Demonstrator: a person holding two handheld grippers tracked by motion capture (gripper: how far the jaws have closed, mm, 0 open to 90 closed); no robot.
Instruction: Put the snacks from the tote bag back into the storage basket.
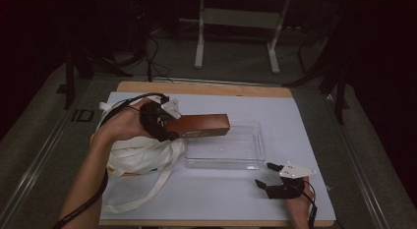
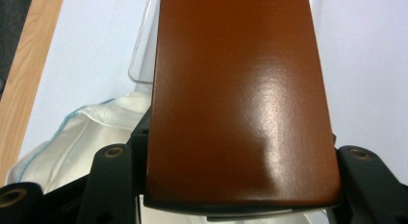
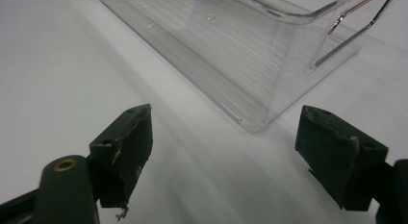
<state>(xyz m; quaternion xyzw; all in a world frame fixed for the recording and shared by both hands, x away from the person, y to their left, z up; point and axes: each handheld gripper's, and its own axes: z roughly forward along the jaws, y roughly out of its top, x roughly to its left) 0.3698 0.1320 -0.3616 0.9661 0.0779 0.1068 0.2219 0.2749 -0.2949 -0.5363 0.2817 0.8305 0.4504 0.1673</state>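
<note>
The left claw (image 1: 164, 122) gripped one end of a glossy brown box (image 1: 199, 125), jaws pressed on both its sides, and held it level above the ten o'clock corner of the clear plastic tray (image 1: 246, 162). That tray sat mid-desk on the white sheet (image 1: 275, 111). A heap of white straps (image 1: 140, 155) lay at nine o'clock from the tray. At five o'clock, the right claw (image 1: 268, 175) rested low near the tray's corner, jaws wide apart, nothing between them.
</note>
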